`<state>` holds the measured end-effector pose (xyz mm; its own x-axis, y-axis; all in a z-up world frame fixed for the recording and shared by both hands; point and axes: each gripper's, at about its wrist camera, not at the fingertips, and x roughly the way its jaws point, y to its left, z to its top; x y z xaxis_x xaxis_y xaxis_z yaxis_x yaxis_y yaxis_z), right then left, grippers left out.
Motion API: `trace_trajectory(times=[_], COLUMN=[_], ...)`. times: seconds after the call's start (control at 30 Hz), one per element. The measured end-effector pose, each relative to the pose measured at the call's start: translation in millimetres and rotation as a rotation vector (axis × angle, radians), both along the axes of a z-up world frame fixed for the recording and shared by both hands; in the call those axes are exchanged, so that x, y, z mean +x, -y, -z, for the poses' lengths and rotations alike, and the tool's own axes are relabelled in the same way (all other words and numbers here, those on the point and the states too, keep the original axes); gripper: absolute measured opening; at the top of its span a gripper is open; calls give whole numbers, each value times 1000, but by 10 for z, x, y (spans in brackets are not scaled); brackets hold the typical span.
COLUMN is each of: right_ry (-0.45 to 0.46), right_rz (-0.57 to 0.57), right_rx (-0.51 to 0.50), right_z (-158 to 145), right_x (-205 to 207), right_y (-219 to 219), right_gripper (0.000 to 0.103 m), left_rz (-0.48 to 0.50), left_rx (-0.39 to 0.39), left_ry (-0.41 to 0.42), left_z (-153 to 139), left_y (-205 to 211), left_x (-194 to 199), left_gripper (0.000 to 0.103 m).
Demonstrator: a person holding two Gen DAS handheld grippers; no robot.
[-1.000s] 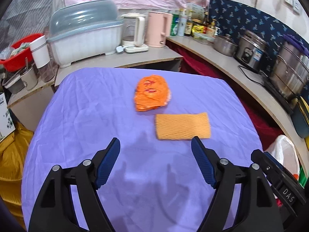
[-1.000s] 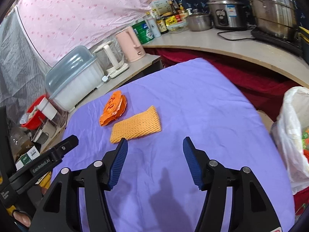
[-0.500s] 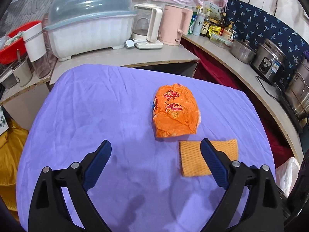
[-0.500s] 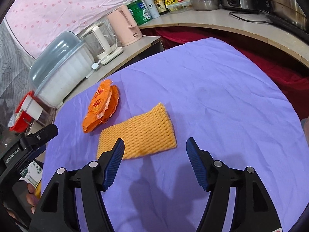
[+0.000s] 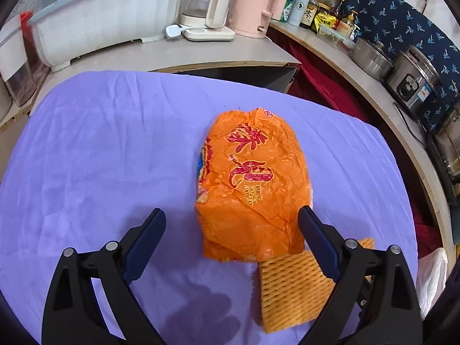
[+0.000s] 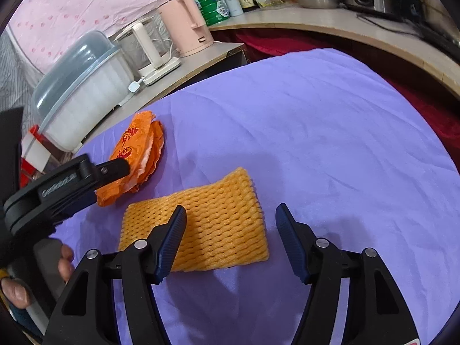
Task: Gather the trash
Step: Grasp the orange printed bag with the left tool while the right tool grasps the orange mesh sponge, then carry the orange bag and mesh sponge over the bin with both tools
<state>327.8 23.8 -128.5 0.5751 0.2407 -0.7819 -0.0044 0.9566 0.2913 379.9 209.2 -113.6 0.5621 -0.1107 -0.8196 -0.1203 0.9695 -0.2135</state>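
- Step in hand: the approach. Both pieces of trash lie on the purple tablecloth, neither lifted yet.
- Left gripper: jaws spread wide, having just eased in a little; they straddle the near end of the orange wrapper. The right pad looks level with the wrapper's edge; no squeeze shows.
- Right gripper: jaws apart, having just narrowed somewhat. The left fingertip hangs over the yellow foam net; the right fingertip stands off its far edge. Nothing gripped.
- The two items lie just beside each other, the net's corner by the wrapper's near end.
- A white plastic bag shows past the table's right edge, likely the drop point.
- Next move, by judgement: each gripper lowers to the cloth and closes on its own piece. Both items are thin and flat, so the tips must go low without pinching the cloth.
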Motion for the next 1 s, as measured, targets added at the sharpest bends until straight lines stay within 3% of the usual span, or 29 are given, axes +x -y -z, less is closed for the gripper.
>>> trace_trajectory(times=[0.03, 0.07, 0.13, 0.17, 0.33, 0.4, 0.63, 1.0], right_ry=[2, 6, 10, 11, 4, 3, 25, 124], right_rz=[-10, -17, -27, -28, -20, -17, 4, 111], right_rx=[-13, -32, -59, -61, -59, -58, -36, -4], right_z=[4, 4, 3, 1, -6, -29, -218, -842], right_x=[-4, -5, -22, -33, -89, -132, -397, -1039], right_y=[-23, -48, -69, -65, -9, 22, 194, 780], right_gripper=[55, 49, 42, 41, 22, 15, 10, 9], left_rz=[8, 23, 41, 54, 75, 80, 93, 160], left_rx=[6, 6, 28, 27, 24, 34, 32, 24], left_ry=[-3, -9, -11, -8, -4, 4, 29, 110], left_z=[20, 45, 64, 57, -1, -43, -275, -857], left_y=[15, 40, 100, 129, 229, 265, 399, 855], left_x=[11, 25, 33, 21, -61, -121, -390, -1012], left_gripper=[81, 69, 62, 50, 34, 23, 19, 19])
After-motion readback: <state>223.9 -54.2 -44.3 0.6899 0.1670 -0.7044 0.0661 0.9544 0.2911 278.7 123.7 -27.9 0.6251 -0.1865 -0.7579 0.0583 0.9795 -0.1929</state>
